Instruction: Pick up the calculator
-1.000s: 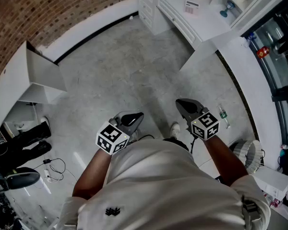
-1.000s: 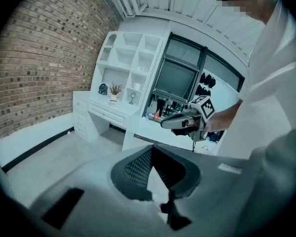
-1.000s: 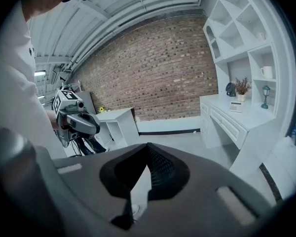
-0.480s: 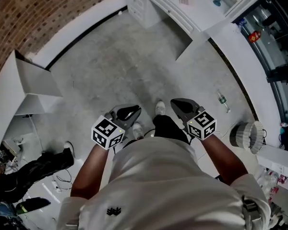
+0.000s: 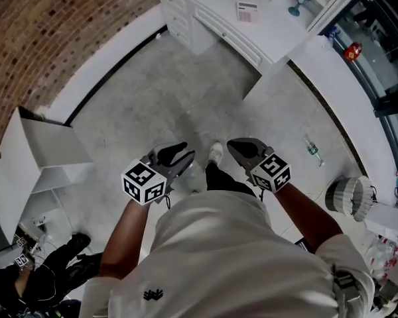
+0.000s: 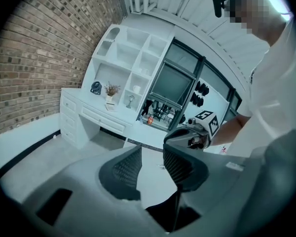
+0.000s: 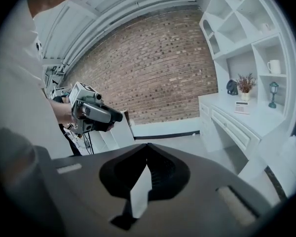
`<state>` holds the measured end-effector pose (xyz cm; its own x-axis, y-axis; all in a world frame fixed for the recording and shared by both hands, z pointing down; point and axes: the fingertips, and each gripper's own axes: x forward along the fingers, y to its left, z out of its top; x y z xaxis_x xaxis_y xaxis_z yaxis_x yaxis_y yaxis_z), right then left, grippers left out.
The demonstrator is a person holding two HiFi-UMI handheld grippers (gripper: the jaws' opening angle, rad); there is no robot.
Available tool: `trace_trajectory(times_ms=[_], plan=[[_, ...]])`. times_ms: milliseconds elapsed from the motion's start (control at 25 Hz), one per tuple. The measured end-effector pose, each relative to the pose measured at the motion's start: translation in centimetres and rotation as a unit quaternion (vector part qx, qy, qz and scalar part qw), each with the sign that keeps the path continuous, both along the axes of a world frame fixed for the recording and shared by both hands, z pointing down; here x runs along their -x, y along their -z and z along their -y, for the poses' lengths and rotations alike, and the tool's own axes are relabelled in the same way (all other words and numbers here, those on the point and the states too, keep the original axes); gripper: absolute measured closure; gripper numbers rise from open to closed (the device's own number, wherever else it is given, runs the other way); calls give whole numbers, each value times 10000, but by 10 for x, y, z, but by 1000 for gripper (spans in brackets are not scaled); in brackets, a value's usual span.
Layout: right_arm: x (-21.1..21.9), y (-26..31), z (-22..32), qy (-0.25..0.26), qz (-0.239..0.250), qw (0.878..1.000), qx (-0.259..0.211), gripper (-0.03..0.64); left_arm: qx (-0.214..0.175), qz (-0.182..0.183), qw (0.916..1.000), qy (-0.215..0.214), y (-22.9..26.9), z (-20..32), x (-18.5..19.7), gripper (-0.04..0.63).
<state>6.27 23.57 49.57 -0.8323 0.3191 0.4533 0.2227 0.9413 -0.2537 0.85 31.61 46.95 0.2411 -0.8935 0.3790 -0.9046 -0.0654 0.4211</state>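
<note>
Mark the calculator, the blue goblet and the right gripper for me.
calculator (image 5: pixel 247 10), head view, middle of its face.
blue goblet (image 5: pixel 296 4), head view, on its stem.
right gripper (image 7: pixel 147 150), right gripper view, where its closed fingertips meet.

Calculator (image 5: pixel 247 10), small, pale, dark strip at top — on the white desk (image 5: pixel 276 30)

A home study: white desk (image 5: pixel 278 26), cubby shelves (image 6: pixel 133 53), brick wall (image 5: pixel 46 25).
</note>
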Motion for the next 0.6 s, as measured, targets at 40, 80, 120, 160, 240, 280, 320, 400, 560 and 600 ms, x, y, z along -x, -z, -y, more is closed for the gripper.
trace_trajectory(times_ms=[40, 80, 120, 160, 240, 280, 320, 400, 560, 600], plan=[[10, 1, 15, -11, 21, 10000, 2, 604, 20, 14, 10000, -14, 1, 15, 11, 454], [19, 1, 29, -26, 36, 10000, 7, 604, 42, 34, 10000, -30, 3, 31, 21, 449], [26, 2, 44, -46, 48, 10000, 18, 604, 62, 60, 10000, -47, 5, 47, 31, 446], [32, 2, 59, -72, 56, 10000, 35, 604, 76, 88, 9999, -66, 7, 63, 40, 445], [43, 1, 90, -140, 60, 9999, 67, 604, 85, 136, 9998, -109, 11, 98, 58, 439], [47, 0, 105, -187, 62, 9998, 86, 604, 88, 166, 9997, -134, 12, 115, 66, 437], [50, 0, 120, -253, 60, 9996, 115, 604, 97, 204, 9996, -162, 12, 132, 72, 436], [53, -3, 148, -426, 43, 9989, 168, 604, 131, 277, 9992, -239, 12, 163, 83, 436], [50, -5, 190, -802, 49, 9966, 199, 604, 236, 348, 9977, -524, 9, 210, 93, 436], [49, -5, 201, -915, 70, 9956, 208, 604, 252, 363, 9972, -605, 9, 222, 96, 436]])
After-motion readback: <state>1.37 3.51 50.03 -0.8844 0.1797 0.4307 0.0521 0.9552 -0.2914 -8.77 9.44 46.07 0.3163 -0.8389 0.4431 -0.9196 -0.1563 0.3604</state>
